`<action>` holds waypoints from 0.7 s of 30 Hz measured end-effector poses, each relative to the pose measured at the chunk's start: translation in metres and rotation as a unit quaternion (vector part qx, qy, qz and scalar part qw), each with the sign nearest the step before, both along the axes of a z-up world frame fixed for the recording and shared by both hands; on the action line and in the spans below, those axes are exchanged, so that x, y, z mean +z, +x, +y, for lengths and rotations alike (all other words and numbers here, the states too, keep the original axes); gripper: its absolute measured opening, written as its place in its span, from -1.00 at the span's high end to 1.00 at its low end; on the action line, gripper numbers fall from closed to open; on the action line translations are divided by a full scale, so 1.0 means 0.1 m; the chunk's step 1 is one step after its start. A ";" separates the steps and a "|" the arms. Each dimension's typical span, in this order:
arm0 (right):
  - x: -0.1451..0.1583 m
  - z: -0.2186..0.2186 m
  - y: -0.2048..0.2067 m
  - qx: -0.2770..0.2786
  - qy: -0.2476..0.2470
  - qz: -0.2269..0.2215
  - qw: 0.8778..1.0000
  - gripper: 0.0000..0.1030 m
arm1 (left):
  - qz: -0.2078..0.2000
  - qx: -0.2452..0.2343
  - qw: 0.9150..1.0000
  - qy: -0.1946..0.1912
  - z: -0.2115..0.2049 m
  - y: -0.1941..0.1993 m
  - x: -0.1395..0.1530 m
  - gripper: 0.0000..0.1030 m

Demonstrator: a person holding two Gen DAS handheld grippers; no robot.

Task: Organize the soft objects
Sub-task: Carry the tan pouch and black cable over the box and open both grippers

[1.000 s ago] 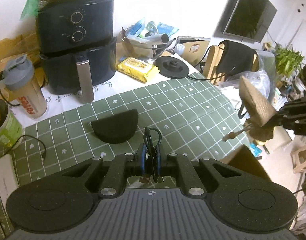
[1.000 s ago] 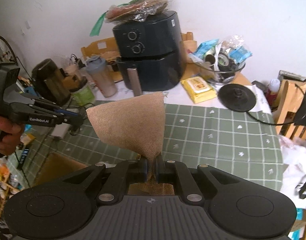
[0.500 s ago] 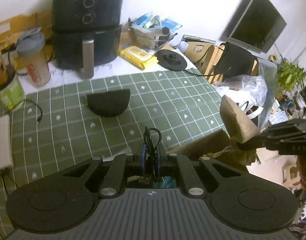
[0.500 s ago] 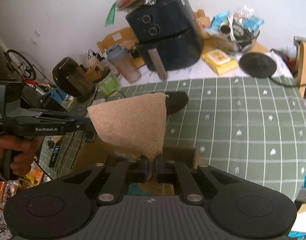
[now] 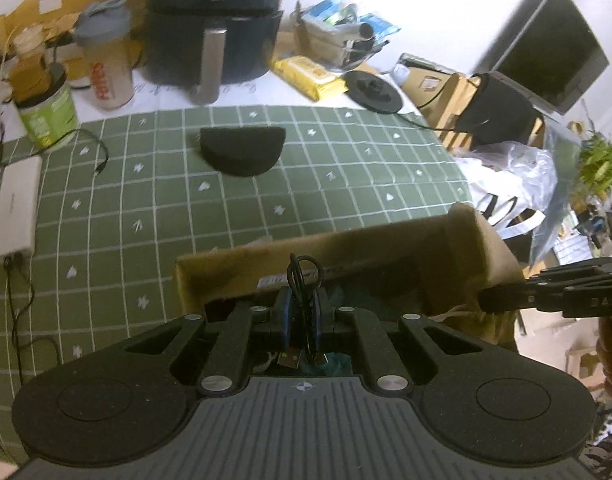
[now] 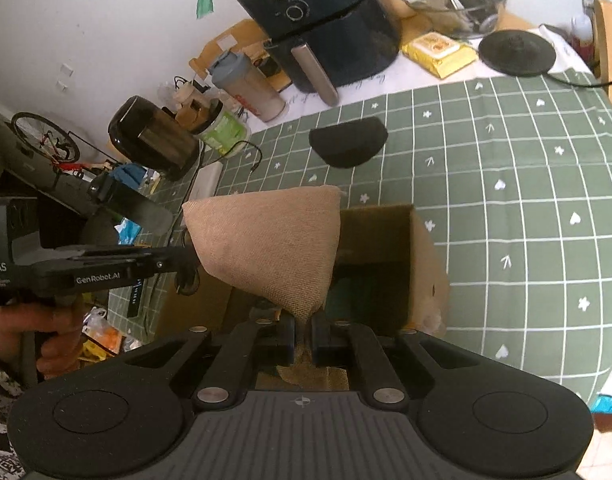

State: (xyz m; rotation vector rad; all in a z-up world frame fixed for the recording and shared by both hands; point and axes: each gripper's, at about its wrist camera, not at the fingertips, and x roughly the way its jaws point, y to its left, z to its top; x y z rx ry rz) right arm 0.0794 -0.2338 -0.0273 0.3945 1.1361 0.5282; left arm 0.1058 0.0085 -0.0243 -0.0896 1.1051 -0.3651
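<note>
My left gripper (image 5: 302, 308) is shut on a small coiled black cable (image 5: 304, 276), whose plugs hang behind the fingers. It hovers over an open cardboard box (image 5: 346, 256) at the table's front edge. In the right wrist view my right gripper (image 6: 303, 330) is shut on the bottom tip of a tan burlap pouch (image 6: 274, 248), above the same box (image 6: 422, 264). The left gripper (image 6: 182, 258) reaches in from the left, its tips behind the pouch. From the left wrist the pouch (image 5: 486, 244) and right gripper (image 5: 490, 300) show at right. A black half-round pad (image 5: 242, 150) lies on the green checked tablecloth (image 5: 146, 208).
At the table's back stand a black air fryer (image 5: 214, 24), a shaker bottle (image 5: 106, 64), a green tub (image 5: 46, 112), a yellow wipes pack (image 5: 310, 76) and a round black base (image 5: 372, 92). A white power bank (image 5: 16, 204) lies left. A chair and plastic bags (image 5: 518, 168) crowd the right.
Both grippers have moved back from the table and tipped downward; the cardboard box has come into view beneath them. The cable and pouch stay gripped. The pad has not moved.
</note>
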 end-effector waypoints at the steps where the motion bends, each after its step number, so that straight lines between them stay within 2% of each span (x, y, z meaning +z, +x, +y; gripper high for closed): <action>1: -0.01 0.00 0.00 0.001 0.003 0.004 1.000 0.78 | 0.004 0.003 1.000 0.002 0.01 -0.01 -0.01 0.78; 4: -0.03 0.05 -0.02 0.015 -0.008 0.011 1.000 0.45 | 0.017 0.011 1.000 0.015 0.02 -0.05 -0.07 0.75; 6: -0.02 0.07 -0.04 0.025 -0.018 0.008 0.999 -0.35 | 0.029 0.009 0.999 0.026 0.00 -0.07 -0.12 0.49; 7: -0.02 0.09 -0.05 0.029 -0.022 0.004 0.999 -0.51 | 0.031 0.011 0.999 0.033 0.00 -0.08 -0.13 0.20; 8: 0.00 0.10 -0.06 0.033 -0.026 -0.002 0.999 -0.67 | 0.030 0.013 0.999 0.040 0.00 -0.11 -0.14 0.07; 12: 0.05 0.10 -0.12 0.047 -0.037 -0.022 0.998 -0.97 | 0.031 0.019 0.999 0.038 0.02 -0.17 -0.13 0.06; 16: 0.07 0.08 -0.15 0.055 -0.047 -0.036 0.997 -1.00 | 0.029 0.028 0.998 0.041 0.02 -0.23 -0.11 0.05; 21: 0.04 0.10 -0.18 0.063 -0.087 -0.047 0.993 -1.00 | 0.030 0.031 0.998 0.049 0.01 -0.30 -0.11 0.05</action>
